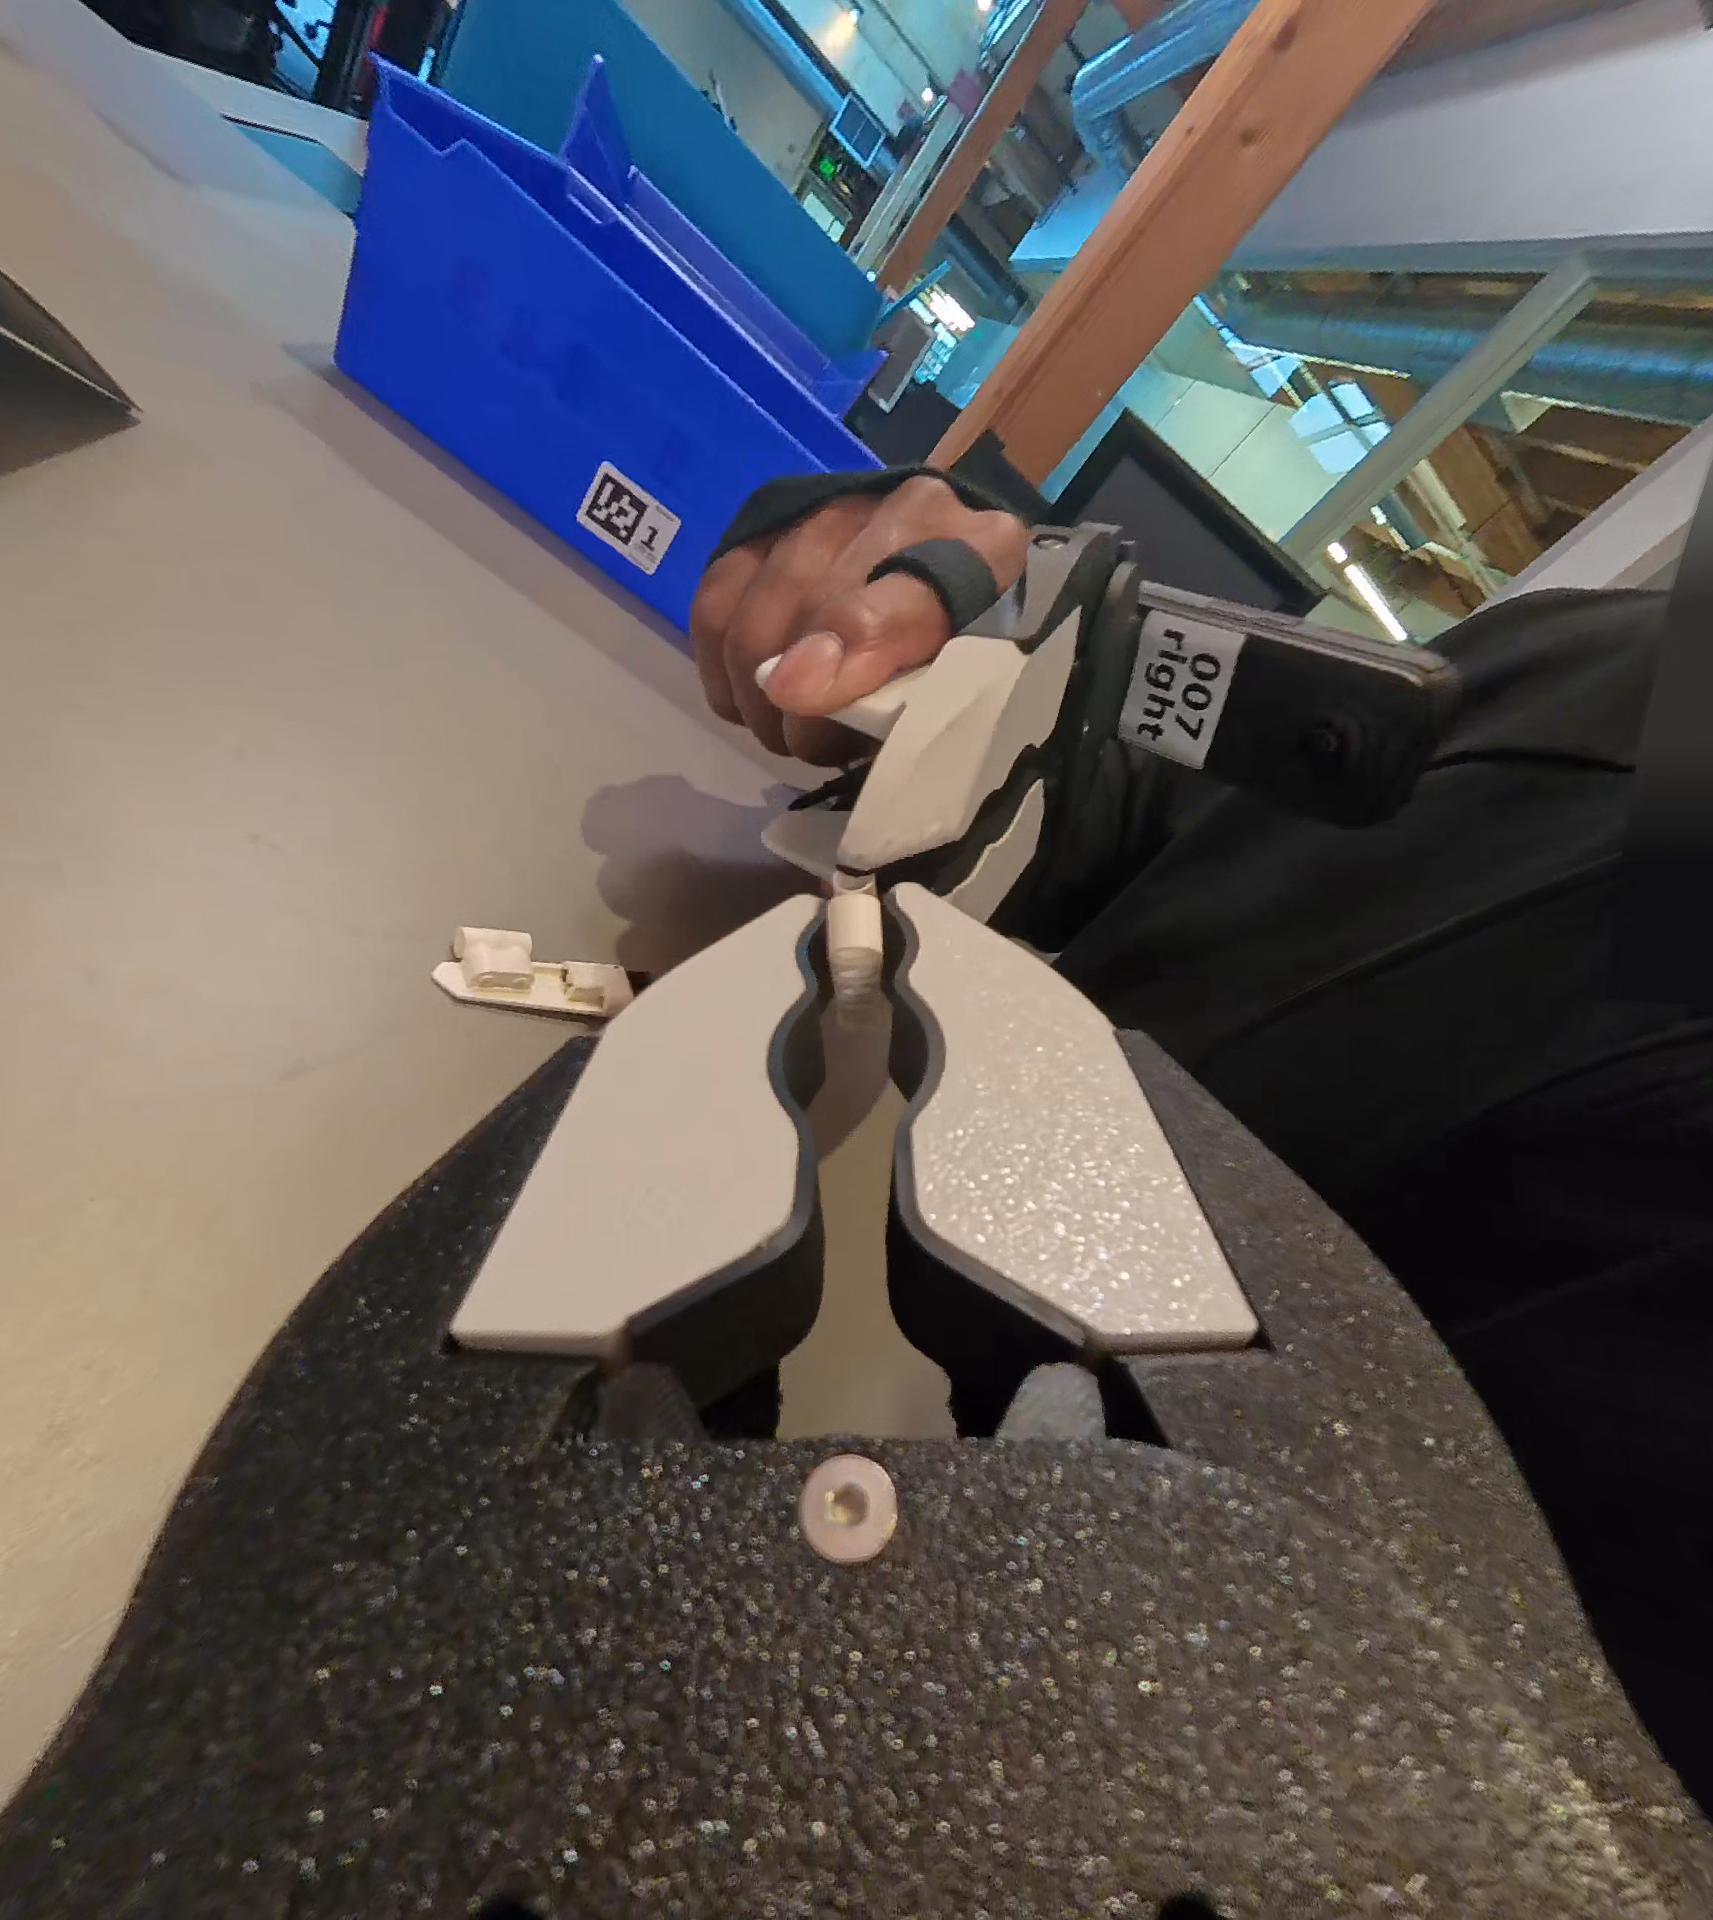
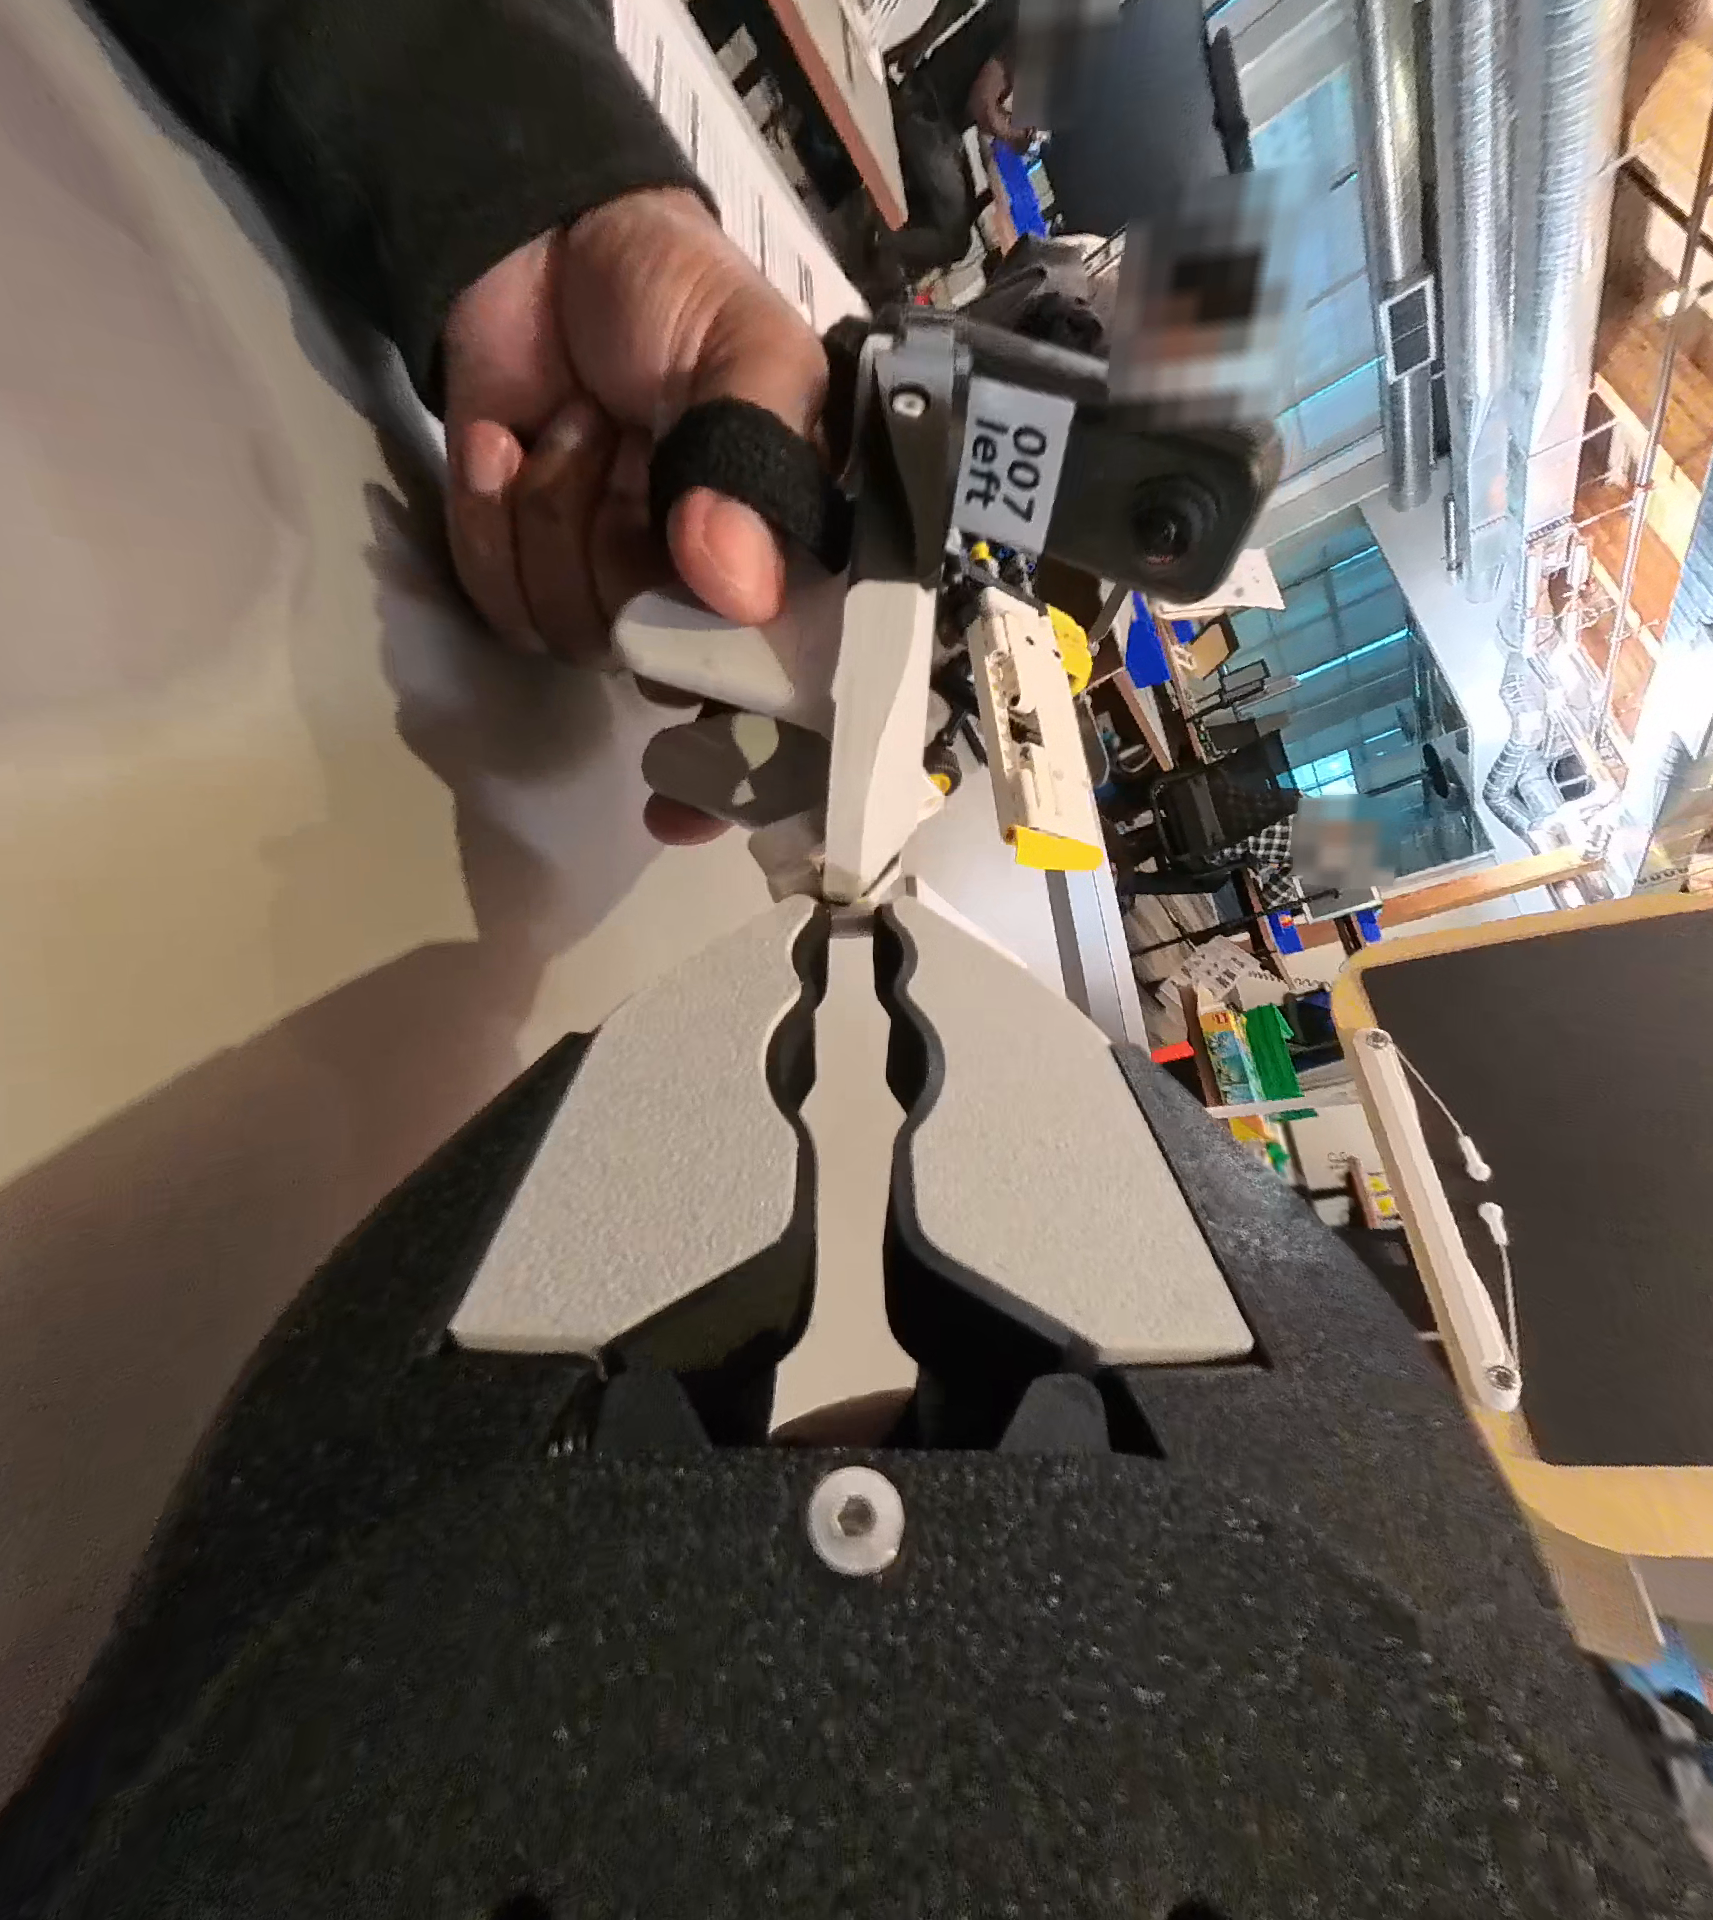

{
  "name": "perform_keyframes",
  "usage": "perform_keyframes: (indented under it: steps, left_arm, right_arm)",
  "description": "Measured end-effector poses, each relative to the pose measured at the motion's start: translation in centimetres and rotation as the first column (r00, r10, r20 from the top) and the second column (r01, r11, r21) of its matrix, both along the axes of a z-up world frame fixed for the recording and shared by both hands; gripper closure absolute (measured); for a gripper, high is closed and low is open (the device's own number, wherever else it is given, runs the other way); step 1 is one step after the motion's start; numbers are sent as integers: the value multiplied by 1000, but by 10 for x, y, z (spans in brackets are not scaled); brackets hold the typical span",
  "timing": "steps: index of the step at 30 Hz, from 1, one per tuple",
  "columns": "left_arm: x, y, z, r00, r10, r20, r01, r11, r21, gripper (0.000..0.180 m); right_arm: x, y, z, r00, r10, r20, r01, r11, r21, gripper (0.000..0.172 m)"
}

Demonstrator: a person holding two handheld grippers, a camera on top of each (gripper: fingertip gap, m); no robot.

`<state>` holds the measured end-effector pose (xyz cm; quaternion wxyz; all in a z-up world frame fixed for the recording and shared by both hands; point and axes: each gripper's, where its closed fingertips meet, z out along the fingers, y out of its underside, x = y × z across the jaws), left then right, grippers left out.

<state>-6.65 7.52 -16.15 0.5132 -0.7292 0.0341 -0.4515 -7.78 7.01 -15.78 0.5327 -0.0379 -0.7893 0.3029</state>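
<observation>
— What does the left gripper have between its tips?

— One small white cylinder. The two grey fingers are closed in on it, one on each side, and it pokes out past them toward the other tool. Its rear part, inside the gap, looks ribbed or blurred; I cannot tell which.

— And the right gripper?

— It meets the left one tip to tip. Its two fingers are nearly together on the far end of that same white piece. From the left wrist view, the right gripper's tips sit right over the cylinder's end, touching it. Whether that end is a second part or the same one, I cannot tell.

— Hands?

— Two, one per tool: the right hand and the left hand, each with one black strap over a finger.

— Around them?

— One pale grey table. On it lies one flat white plate with two small white blocks standing on it, just beside the left gripper. Farther back stands one blue bin with one square marker sticker on its side. One wooden post rises behind the right hand.
</observation>
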Motion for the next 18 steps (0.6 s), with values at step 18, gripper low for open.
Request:
perform_keyframes:
  steps: [18]
  left_arm:
    - [12,-13,10,983,-149,106,146,989,29,173]
  right_arm:
    - [12,-14,11,985,160,71,-134,950,-283,164]
